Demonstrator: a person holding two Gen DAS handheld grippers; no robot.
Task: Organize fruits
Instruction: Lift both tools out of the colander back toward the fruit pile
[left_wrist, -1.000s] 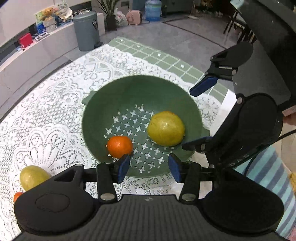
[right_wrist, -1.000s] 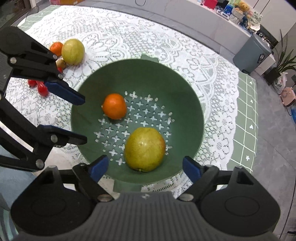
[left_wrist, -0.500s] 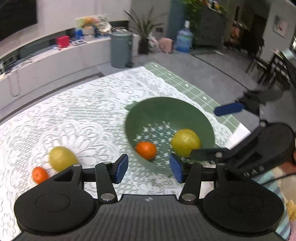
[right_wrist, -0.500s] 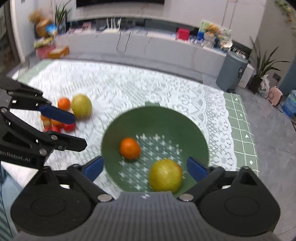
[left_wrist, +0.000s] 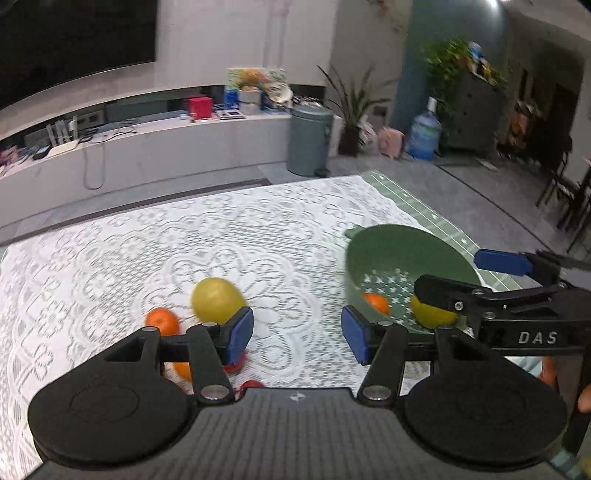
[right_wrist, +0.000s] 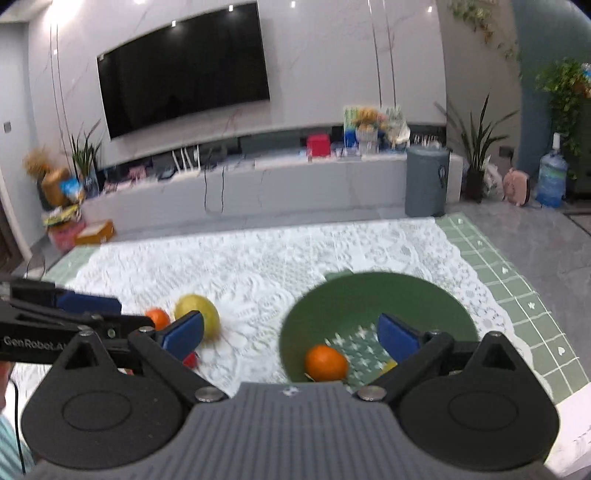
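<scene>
Two fruits already lie in the green colander (left_wrist: 402, 251); the rest are left loose on the worktop (left_wrist: 110, 258). The yellow fruit (left_wrist: 216, 299) is seen just beyond the left tool (left_wrist: 297, 334), slightly left; its jaws are opening, nothing between. The right tool (right_wrist: 291, 332), spread wide and empty, is judged farther off.

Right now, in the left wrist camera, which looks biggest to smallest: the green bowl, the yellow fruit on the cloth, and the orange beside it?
1. green bowl
2. yellow fruit on the cloth
3. orange beside it

The picture is a bit blurry, but the gaps in size are plain.
</scene>
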